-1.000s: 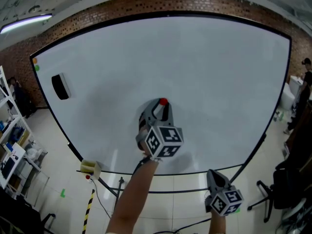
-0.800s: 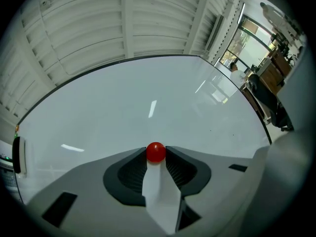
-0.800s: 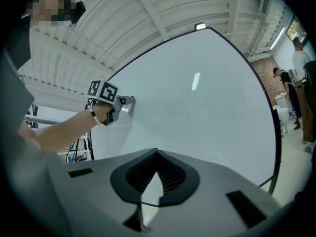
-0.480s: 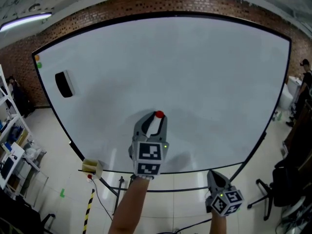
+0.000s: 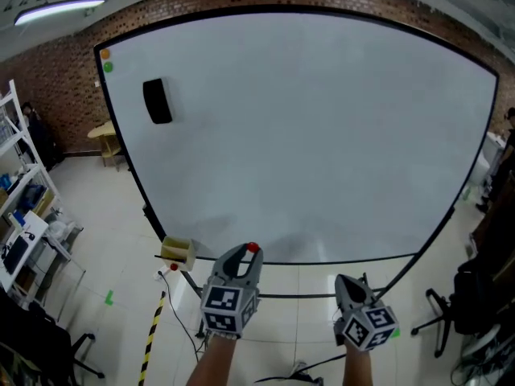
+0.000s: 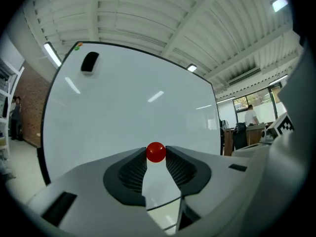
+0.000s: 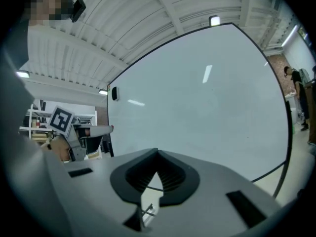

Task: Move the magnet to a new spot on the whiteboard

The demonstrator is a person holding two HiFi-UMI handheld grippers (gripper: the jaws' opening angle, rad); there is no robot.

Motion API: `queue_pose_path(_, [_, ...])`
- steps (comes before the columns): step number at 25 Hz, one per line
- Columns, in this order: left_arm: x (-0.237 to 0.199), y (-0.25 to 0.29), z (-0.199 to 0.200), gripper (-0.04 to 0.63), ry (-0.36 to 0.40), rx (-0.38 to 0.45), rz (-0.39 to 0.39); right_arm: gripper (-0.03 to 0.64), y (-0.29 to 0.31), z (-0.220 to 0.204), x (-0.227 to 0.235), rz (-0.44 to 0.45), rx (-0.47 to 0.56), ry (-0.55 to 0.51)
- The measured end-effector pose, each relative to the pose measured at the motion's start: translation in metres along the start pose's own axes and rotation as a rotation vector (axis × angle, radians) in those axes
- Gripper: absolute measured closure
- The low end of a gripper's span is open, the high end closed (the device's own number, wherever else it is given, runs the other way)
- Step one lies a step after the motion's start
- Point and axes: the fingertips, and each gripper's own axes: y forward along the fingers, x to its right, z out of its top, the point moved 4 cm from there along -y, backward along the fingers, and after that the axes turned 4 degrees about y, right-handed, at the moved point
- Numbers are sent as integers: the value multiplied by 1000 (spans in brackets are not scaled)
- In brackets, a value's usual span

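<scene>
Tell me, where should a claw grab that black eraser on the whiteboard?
Pinch the black eraser by its two long sides, coming straight at the whiteboard. It is a narrow upright block lying flat there, so probably only those sides stick out.

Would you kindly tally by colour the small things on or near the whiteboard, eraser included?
Red: 1, the magnet, gripped in the left tool
Orange: 1, the orange dot at the whiteboard's top left corner
Green: 1, the green dot just below it
Black: 1, the eraser on the board
Total: 4
</scene>
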Motion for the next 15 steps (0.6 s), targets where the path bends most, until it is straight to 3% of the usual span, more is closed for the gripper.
queue_pose_path(8, [-55,-121,-90,474,-104,-100,-18,606,-3,-63,-122,26,-91,-25])
queue_pose_path(15, [-83,-193,-142,474,-196,-169,-24,606,-26,-108,-177,-24,-164,-7])
